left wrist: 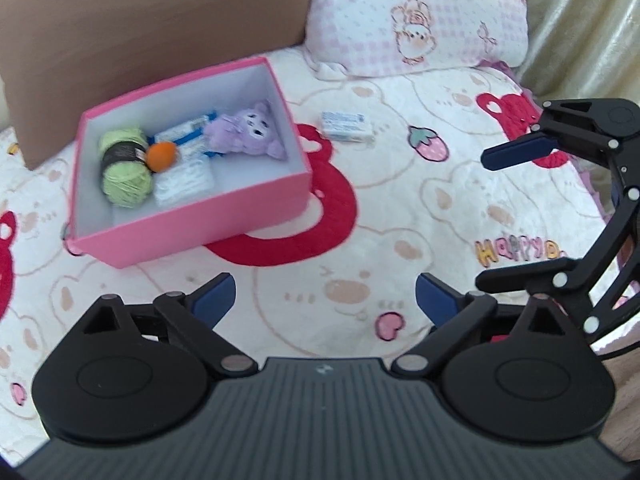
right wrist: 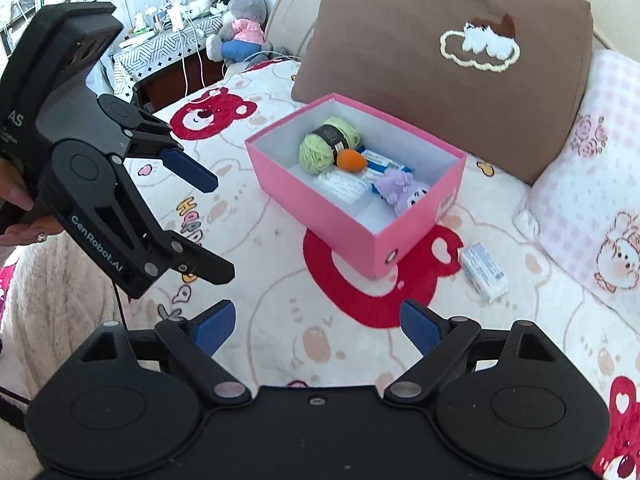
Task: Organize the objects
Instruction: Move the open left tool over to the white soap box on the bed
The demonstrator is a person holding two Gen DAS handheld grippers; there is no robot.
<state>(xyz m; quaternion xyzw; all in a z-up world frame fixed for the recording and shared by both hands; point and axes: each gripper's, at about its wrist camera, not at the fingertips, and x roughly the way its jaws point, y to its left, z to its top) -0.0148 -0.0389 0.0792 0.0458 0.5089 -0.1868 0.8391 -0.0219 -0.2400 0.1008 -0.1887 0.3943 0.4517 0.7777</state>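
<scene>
Both claws released, empty: left gripper (left wrist: 325, 294), right gripper (right wrist: 316, 322). Tissue pack (right wrist: 483, 271) on blanket (right wrist: 280, 320), ahead-right of right gripper, beside pink box (right wrist: 344, 220).

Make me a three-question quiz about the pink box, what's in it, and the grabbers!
1. Where is the small white packet?
A. inside the pink box
B. on the blanket beside the pink box
C. on the brown pillow

2. What colour is the yarn ball in the pink box?
A. light green
B. blue
C. red

3. How is the left hand-held gripper?
A. shut on the purple plush
B. shut on nothing
C. open, holding nothing

Answers: 1 B, it lies on the blanket outside the box wall. 2 A, the yarn is pale green with a dark band. 3 C, its blue fingers stand wide apart over bare blanket.
</scene>
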